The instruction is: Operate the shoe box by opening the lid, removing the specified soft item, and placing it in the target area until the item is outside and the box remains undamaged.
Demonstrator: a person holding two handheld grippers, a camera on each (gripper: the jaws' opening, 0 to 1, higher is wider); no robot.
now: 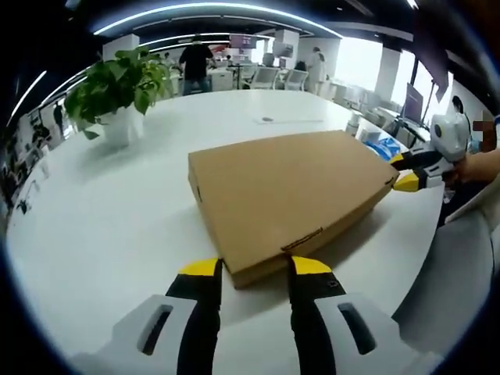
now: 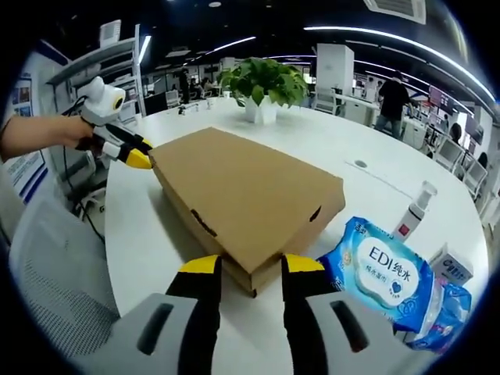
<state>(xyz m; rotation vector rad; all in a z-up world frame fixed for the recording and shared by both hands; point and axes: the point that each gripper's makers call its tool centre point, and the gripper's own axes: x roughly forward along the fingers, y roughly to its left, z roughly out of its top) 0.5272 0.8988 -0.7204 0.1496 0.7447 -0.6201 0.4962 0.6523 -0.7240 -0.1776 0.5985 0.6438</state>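
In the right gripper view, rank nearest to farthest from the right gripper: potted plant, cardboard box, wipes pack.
1. Cardboard box, its corner at the right gripper.
2. Wipes pack, on the table just right of the gripper.
3. Potted plant, far across the table behind the box.

Bright, even office light from ceiling strips [image 1: 195, 6] and windows [image 1: 359, 58]; surface [image 1: 101, 211] glares white; soft shadows; fisheye-bent edges.

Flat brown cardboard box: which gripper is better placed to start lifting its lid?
Probably the left. The left gripper has its open jaws on either side of the flat brown cardboard box edge that carries the lid's tuck tab. The right gripper sits at a plain corner.
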